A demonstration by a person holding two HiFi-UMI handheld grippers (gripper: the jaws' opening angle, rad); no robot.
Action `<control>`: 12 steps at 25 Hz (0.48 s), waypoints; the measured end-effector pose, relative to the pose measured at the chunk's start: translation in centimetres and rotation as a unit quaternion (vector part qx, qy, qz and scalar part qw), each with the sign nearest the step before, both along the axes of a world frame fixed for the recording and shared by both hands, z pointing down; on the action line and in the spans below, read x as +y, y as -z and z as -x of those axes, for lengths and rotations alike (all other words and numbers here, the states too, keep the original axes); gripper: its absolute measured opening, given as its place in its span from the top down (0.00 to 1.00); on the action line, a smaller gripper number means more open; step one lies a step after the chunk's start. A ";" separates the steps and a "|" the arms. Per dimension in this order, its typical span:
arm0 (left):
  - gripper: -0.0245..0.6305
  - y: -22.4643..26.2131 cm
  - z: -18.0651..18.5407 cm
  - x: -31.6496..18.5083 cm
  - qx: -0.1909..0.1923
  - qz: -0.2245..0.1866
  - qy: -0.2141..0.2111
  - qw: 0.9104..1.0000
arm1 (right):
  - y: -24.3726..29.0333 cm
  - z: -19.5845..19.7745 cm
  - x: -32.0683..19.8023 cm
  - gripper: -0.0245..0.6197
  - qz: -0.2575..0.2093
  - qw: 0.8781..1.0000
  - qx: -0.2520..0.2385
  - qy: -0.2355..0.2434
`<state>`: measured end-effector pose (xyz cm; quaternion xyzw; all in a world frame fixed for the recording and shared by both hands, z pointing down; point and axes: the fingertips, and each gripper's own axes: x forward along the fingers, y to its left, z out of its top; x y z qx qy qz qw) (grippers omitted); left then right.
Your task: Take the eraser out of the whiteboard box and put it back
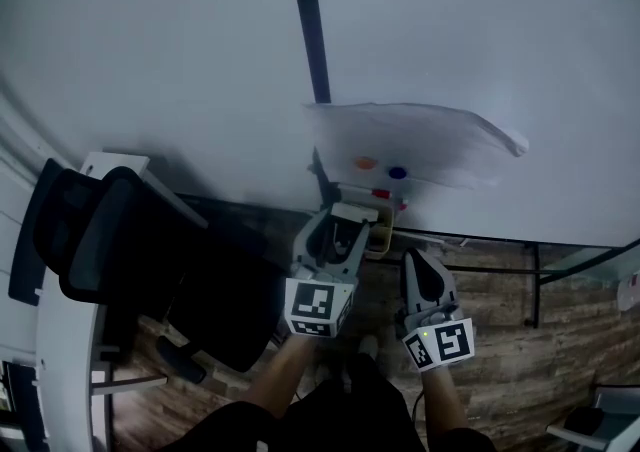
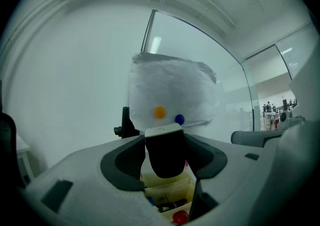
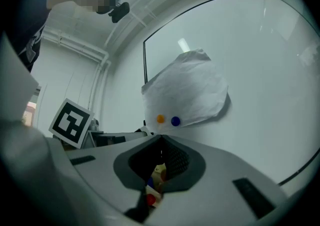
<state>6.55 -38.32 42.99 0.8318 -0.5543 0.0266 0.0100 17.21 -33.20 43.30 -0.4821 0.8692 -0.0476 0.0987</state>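
The eraser (image 2: 163, 157), black with a white top, sits upright between the jaws of my left gripper (image 2: 164, 142), which is shut on it. In the head view the eraser (image 1: 352, 212) and left gripper (image 1: 343, 232) are just in front of the yellowish whiteboard box (image 1: 380, 238), slightly left of it. The box (image 2: 172, 190) lies just below and beyond the eraser, with markers and a red cap inside. My right gripper (image 1: 418, 260) hangs to the right of the box, jaws together, nothing in them. Through the right gripper (image 3: 160, 140) I glimpse the box (image 3: 159, 174).
A crumpled white paper sheet (image 1: 420, 145) is pinned to the whiteboard above the box by an orange magnet (image 1: 366, 163) and a blue magnet (image 1: 398, 173). A dark vertical frame bar (image 1: 308, 20) splits the board. A black office chair (image 1: 130, 250) and white desk (image 1: 60, 340) stand at the left.
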 end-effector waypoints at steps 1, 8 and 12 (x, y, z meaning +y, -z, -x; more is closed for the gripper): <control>0.61 0.0 -0.1 -0.2 -0.003 0.002 0.000 1.000 | 0.0 -0.1 -0.2 0.96 0.001 1.000 -0.002 0.001; 0.61 -2.5 -0.7 -2.5 -0.039 0.054 0.012 0.998 | -0.3 -0.2 -0.4 0.96 0.005 1.000 -0.005 0.007; 0.61 -3.7 -1.2 -3.5 -0.057 0.067 0.011 0.996 | -0.6 -0.6 -0.3 0.96 0.008 1.000 -0.005 0.004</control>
